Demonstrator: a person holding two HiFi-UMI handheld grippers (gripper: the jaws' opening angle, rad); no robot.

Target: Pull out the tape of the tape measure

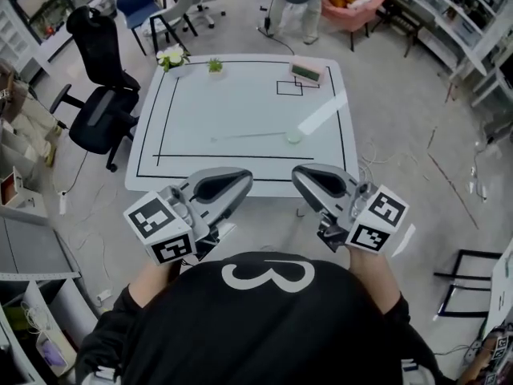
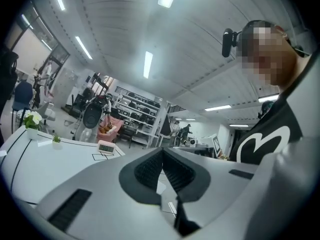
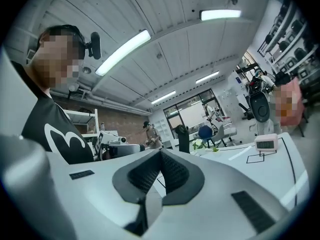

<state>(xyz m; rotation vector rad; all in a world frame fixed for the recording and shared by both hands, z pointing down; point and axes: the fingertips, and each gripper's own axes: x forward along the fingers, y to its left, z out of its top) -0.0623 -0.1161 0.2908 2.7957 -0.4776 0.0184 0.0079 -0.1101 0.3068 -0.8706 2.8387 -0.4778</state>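
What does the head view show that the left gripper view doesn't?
Only the head view: the small pale green round tape measure and the black-and-white marker cubes. Only the left gripper view: the long ceiling lights and the black camera on the person's head. Both: the white square table, the pink rectangular clock, the white flowers.

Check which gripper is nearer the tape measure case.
Right. The right gripper is just short of the case, near side; left gripper sits farther off, to its left.

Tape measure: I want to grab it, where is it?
Head view: tape measure on the table, right of centre, tape stretched leftward, clock beyond it.
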